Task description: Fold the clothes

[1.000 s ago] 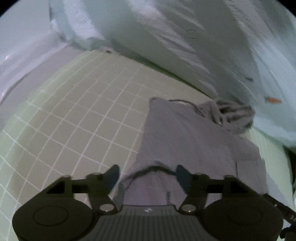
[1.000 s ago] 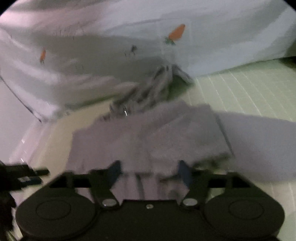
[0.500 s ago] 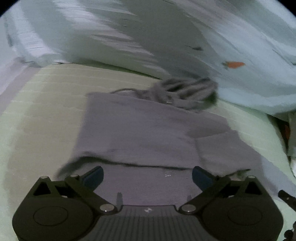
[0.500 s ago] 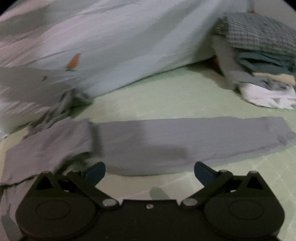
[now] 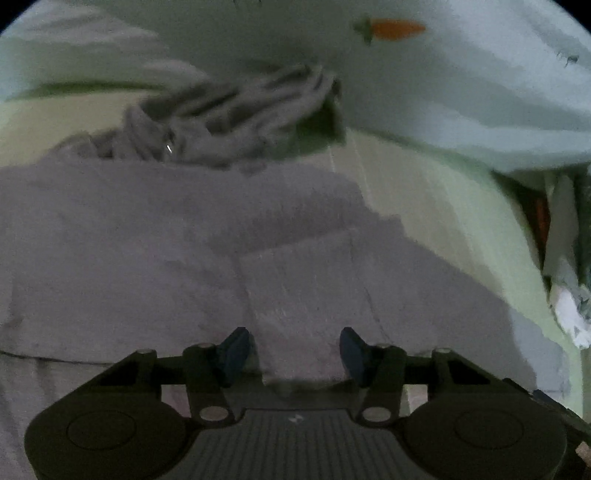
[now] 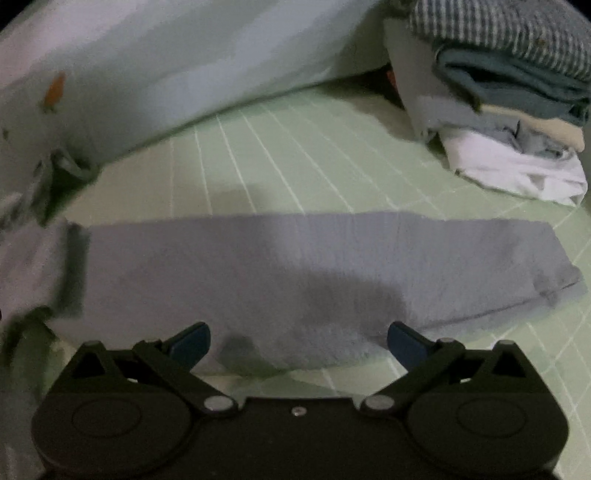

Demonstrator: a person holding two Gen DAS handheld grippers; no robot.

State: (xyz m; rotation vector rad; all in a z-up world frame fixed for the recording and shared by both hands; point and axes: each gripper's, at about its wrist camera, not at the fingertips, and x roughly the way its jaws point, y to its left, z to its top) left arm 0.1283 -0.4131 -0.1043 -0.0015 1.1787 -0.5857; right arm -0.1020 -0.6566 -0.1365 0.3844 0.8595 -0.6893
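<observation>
Grey trousers point(image 6: 280, 266) lie flat on the green checked mat point(image 6: 295, 147), 1 leg stretched toward the stack of folded clothes point(image 6: 509, 103). Both tools hover low over the fabric, level and pointing forward: the left gripper point(image 5: 293, 349) half spread, the right gripper point(image 6: 297, 343) spread wide, neither pinching anything.

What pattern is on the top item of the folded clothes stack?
A blue-and-white check on the top item; the right wrist view shows it best.

Grey garment point(image 5: 155, 258) cut off at left and bottom edges, bunched top part point(image 5: 229, 118) motion-blurred. Clothes stack point(image 6: 509, 110) clipped at upper right; garment's left end point(image 6: 33, 266) smeared.
</observation>
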